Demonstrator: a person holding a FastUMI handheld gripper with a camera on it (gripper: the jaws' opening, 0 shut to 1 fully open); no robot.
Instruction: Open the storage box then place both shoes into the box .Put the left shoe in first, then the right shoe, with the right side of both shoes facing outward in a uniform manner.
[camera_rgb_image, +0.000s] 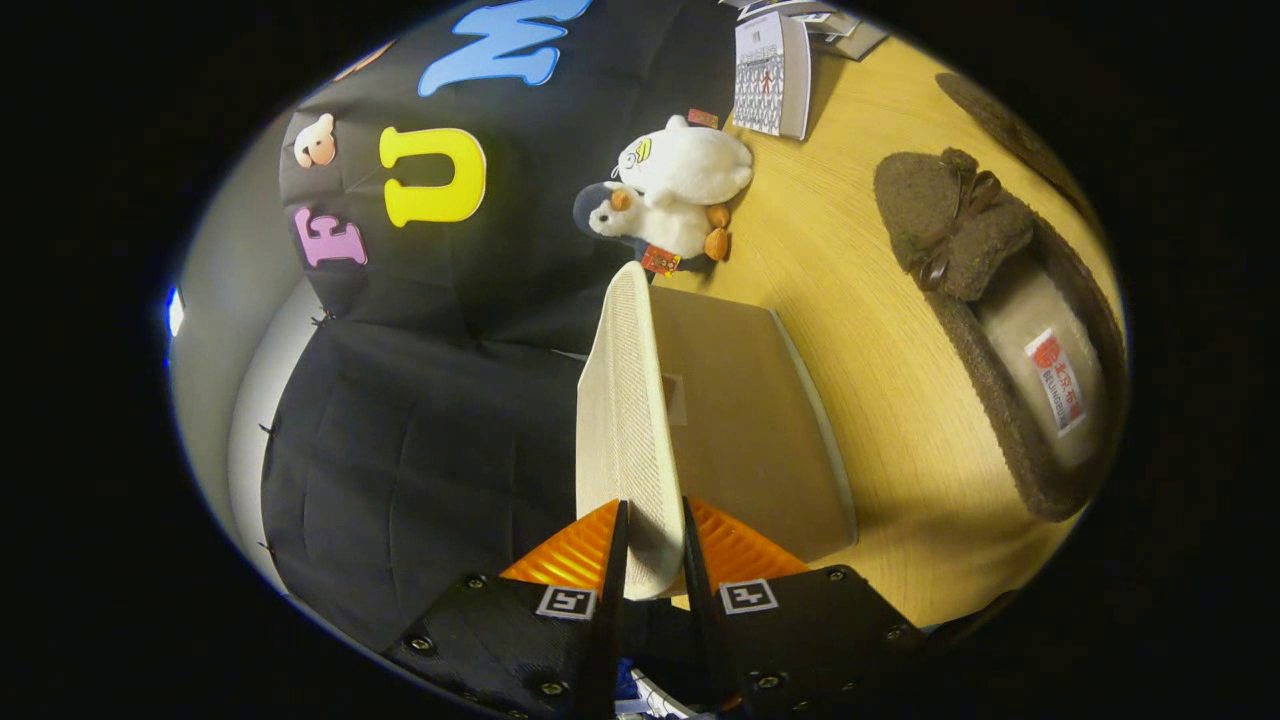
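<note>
My gripper (652, 545) is shut on a slipper (625, 420), both fingers pressing its heel end. I see the slipper edge-on, its pale ribbed sole facing the black cloth wall. Right against its other side lies the tan storage box (760, 430) with a pale rim, resting on the wooden table (860, 300). The second slipper (1000, 320), brown and fuzzy with a bow and a cream insole with a label, lies on the table well beyond the box, apart from my fingers.
Two plush toys (670, 195), white with orange feet, sit against the cloth wall past the box's far end. A printed booklet (772, 75) stands farther along the table. A dark object (1000, 120) lies past the second slipper's toe.
</note>
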